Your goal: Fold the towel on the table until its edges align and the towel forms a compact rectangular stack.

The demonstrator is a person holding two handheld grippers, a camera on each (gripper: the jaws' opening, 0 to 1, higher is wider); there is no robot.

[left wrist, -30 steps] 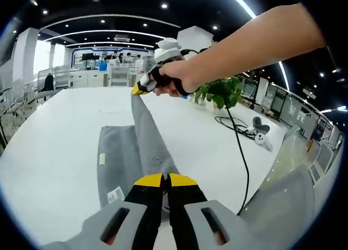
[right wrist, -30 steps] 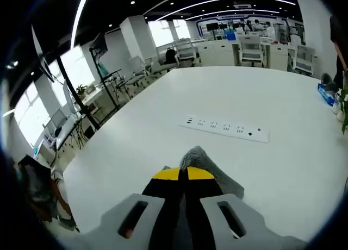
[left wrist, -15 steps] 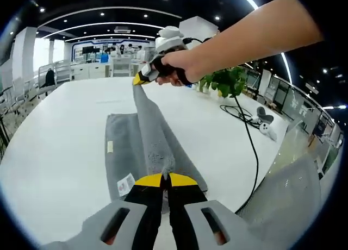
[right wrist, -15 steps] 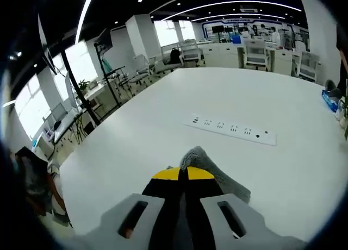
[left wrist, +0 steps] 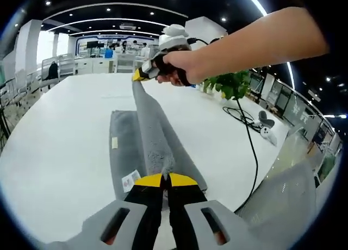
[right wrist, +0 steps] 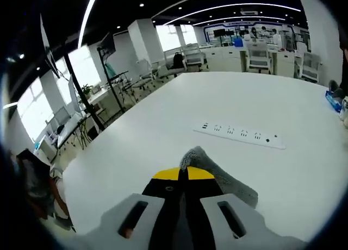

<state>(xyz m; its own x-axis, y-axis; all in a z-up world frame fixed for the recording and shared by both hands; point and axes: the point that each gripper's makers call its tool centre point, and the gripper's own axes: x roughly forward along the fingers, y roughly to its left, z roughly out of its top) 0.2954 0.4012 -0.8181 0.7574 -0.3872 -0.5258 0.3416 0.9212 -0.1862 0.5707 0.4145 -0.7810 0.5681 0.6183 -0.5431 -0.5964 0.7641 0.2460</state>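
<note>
1. A grey towel (left wrist: 149, 147) lay lengthwise on a white surface (left wrist: 60, 147), one long edge lifted into a taut ridge between two hand-held grippers.
2. In the left gripper view, the left gripper (left wrist: 165, 180) had its yellow-tipped jaws closed together on the near end of that raised edge, beside a white label (left wrist: 130, 180) sewn to the towel.
3. At the far end of the ridge, a person's hand (left wrist: 176, 66) held the right gripper (left wrist: 139, 76), its yellow tip pinching the towel's far corner above the surface.
4. In the right gripper view, that gripper's jaws were pressed together on a bunched fold of grey towel that stuck out just past their tips.
5. A white power strip (right wrist: 243, 136) lay flat on the surface beyond the right gripper, well apart from the towel.
6. A potted green plant (left wrist: 231, 87) stood on the surface behind the person's arm, with a black cable (left wrist: 247, 147) trailing across the surface near it.
</note>
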